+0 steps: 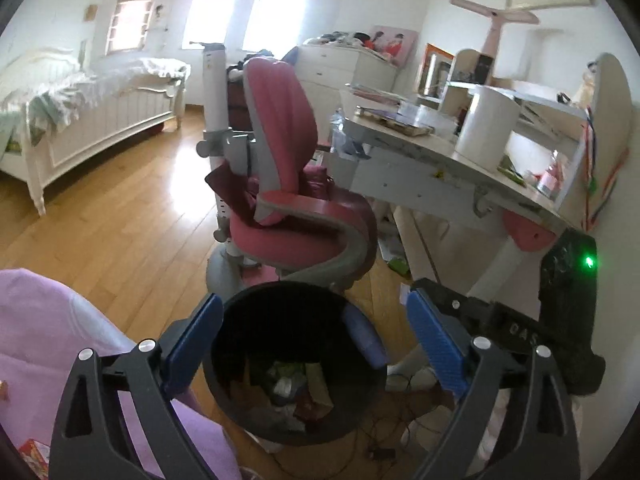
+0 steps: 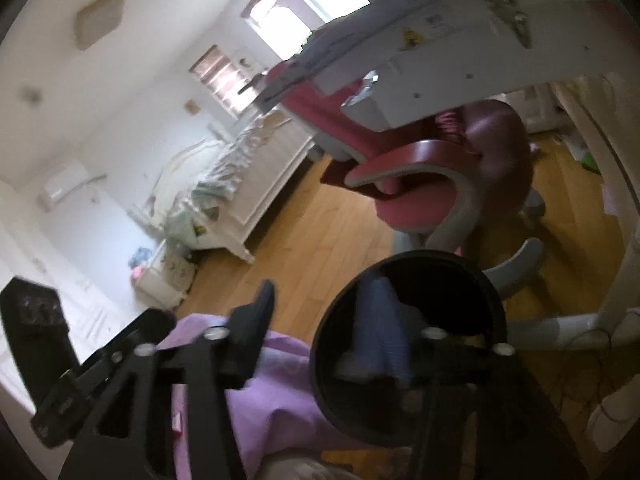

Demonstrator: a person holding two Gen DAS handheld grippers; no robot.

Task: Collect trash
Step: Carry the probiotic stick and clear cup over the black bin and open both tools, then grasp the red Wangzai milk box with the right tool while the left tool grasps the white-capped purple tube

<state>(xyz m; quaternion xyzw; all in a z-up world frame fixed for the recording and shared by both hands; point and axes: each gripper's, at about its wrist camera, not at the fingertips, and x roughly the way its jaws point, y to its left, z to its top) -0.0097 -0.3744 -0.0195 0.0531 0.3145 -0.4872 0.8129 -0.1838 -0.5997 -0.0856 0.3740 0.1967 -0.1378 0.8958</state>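
A black round trash bin stands on the wooden floor, with wrappers and paper scraps at its bottom. My left gripper hangs just above it, wide open and empty, one blue pad at the bin's left rim and the other pad past its right rim. In the right wrist view the bin is close below my right gripper, which is open; one finger sits outside the left rim and the other over the bin's mouth. The left gripper's blue pad shows inside the bin.
A pink and grey desk chair stands just behind the bin. A white desk with a white cylinder and clutter is at the right. A purple cloth lies at the left. Cables lie on the floor.
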